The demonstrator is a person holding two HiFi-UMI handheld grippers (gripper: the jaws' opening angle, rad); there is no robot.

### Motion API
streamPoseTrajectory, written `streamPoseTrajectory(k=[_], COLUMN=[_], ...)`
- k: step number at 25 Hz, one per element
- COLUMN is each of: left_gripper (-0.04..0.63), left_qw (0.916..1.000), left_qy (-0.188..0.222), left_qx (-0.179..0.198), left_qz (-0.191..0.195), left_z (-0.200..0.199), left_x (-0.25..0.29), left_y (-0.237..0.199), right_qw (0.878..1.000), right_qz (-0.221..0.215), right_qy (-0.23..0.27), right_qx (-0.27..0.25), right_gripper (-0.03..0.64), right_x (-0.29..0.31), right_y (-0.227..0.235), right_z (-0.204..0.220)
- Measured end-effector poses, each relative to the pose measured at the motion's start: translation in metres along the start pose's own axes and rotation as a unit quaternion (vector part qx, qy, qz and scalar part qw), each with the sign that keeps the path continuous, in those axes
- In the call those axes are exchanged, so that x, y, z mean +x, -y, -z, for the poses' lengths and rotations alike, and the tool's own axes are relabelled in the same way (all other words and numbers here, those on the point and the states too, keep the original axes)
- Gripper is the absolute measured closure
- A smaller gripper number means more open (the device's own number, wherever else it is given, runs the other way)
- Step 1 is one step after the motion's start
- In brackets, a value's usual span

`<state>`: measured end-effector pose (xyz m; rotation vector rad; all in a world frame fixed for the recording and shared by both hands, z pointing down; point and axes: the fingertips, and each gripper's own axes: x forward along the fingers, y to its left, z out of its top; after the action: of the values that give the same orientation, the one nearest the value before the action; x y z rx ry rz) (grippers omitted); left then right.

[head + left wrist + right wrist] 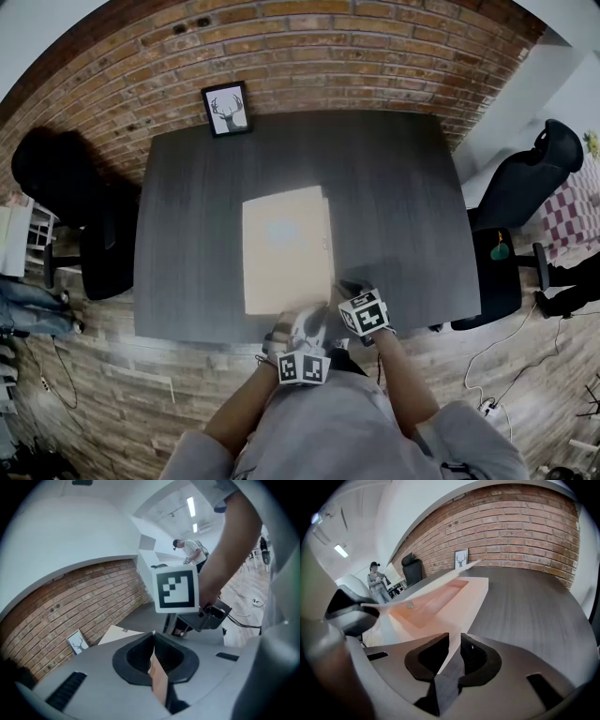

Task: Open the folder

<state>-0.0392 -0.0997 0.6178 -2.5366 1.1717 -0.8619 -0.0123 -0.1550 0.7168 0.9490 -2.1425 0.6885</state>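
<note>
Folder [286,248] lies tan on the dark table [403,206], from the centre toward the 6 o'clock edge in the head view. A framed picture [227,108] stands at the table's 11 o'clock corner. Both grippers meet at the folder's 6 o'clock end, the left gripper [298,336] just at 7 o'clock of the right gripper [345,298].

In the left gripper view the jaws are together, clamped on the thin tan cover [158,679], with the right gripper's marker cube [177,588] at 12 o'clock.

In the right gripper view the jaws stand a narrow gap apart, and the folder's near corner shows in that gap. The cover slants up toward 10 o'clock, raised off the folder's lower half.
</note>
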Motion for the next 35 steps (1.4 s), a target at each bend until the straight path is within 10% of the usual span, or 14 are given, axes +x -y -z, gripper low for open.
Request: streamPoseTrajectory(k=[12, 35], left_gripper=[0.592, 0.592], left_qw=[0.9842, 0.903], left_qy=[0.038, -0.05], left_qx=[-0.08, -0.171], left_qz=[-0.153, -0.391], left_z=[-0.016, 0.085], left_x=[-0.078, -0.204], left_y=[-0.079, -0.204], right_qw=[1.0, 0.998], right_qz=[0.002, 0.013], right_qy=[-0.012, -0.051], right_qx=[-0.018, -0.048], right_gripper=[0.561, 0.561], right_x=[0.0, 0.003], right_y=[0.0, -0.002], right_z=[0.0, -0.001])
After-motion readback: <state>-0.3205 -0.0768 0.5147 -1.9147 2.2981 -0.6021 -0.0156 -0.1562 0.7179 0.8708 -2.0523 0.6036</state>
